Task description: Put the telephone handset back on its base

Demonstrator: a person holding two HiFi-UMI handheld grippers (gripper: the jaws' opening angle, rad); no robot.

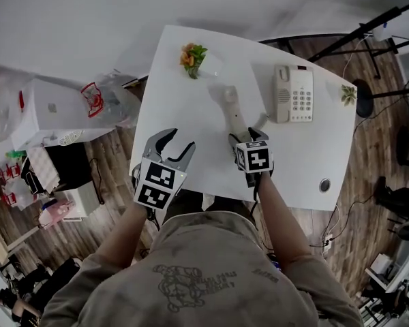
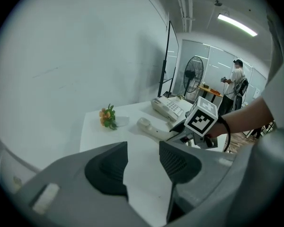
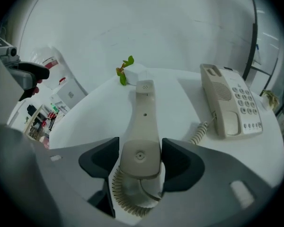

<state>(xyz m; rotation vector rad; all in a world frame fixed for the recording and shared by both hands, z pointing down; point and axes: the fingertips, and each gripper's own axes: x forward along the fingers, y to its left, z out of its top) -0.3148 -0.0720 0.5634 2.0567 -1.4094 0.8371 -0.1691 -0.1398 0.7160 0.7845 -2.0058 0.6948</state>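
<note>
White table point(image 1: 191, 114), base point(image 1: 293, 92) at 2 o'clock from handset point(image 1: 233, 111). Its near end sits clamped in right gripper point(image 1: 249, 137); left gripper point(image 1: 179, 140) gapes empty. Likely light, stiff, slick plastic, so a mid-shaft hold would balance better.

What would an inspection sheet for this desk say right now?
Surface: white table, mostly bare.
Job's things: handset off its cradle, left of the telephone base.
Clutter: flower sprig; small leafy sprig; round disc.
Grippers: right gripper shut on the handset's near end; left gripper open, empty.
Cables: coiled cord joins handset and base.
Surroundings: wood floor, fan, person standing far off.
</note>
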